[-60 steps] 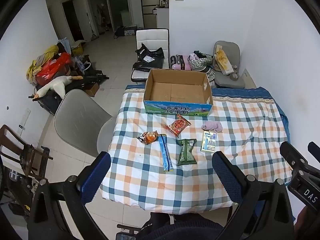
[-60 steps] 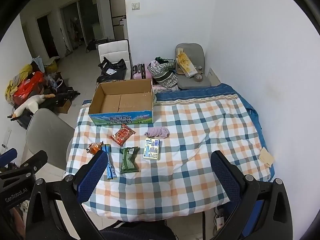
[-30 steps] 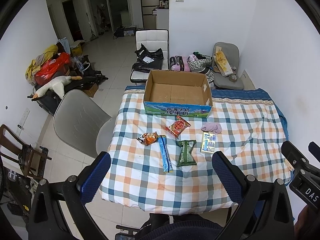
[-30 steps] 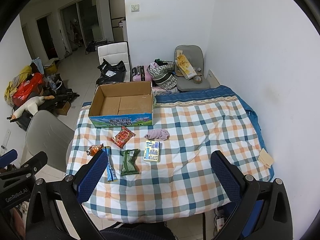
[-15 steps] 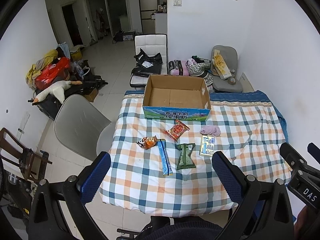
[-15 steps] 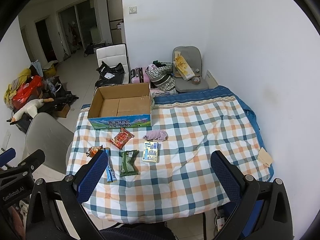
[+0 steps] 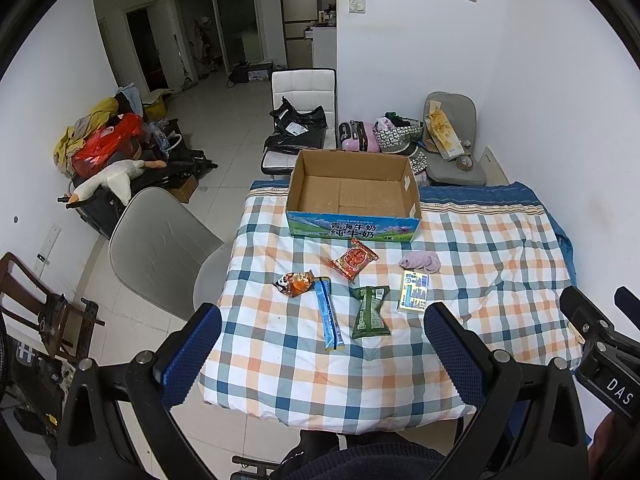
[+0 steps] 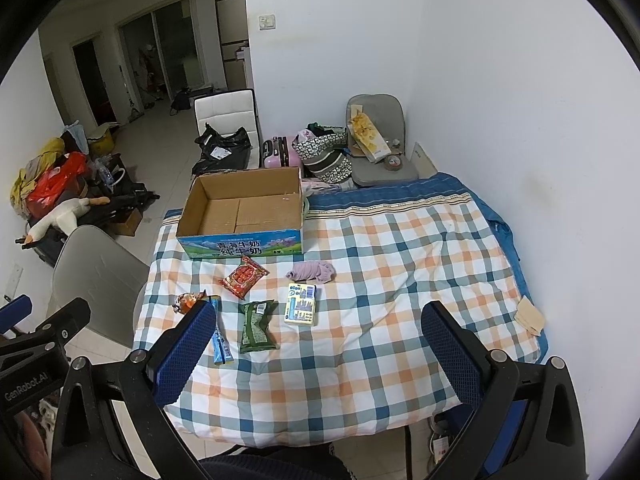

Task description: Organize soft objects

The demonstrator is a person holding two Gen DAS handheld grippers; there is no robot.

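An empty cardboard box (image 7: pixel 354 196) (image 8: pixel 242 212) stands at the far side of the checked table (image 7: pixel 480 320) (image 8: pixel 400 320). In front of it lie a red snack pack (image 7: pixel 354 259) (image 8: pixel 244 276), an orange candy pack (image 7: pixel 294 283) (image 8: pixel 185 302), a blue stick pack (image 7: pixel 329 314) (image 8: pixel 221 346), a green pack (image 7: pixel 370 312) (image 8: pixel 257 328), a yellow tissue pack (image 7: pixel 414 296) (image 8: pixel 302 304) and a lilac cloth (image 7: pixel 422 261) (image 8: pixel 312 271). My left gripper (image 7: pixel 322 352) and right gripper (image 8: pixel 316 354) are both open and empty, held high above the near edge of the table.
A grey chair (image 7: pixel 160 248) (image 8: pixel 96 276) stands at the table's left side. A white chair with black bags (image 7: pixel 300 128) and a grey seat with bags (image 7: pixel 448 148) stand behind the table. A beige cloth (image 8: pixel 530 314) lies at the right edge. A wall is close on the right.
Both grippers have risen and drawn back a little, so the table looks slightly lower and smaller. Nothing on the table has moved.
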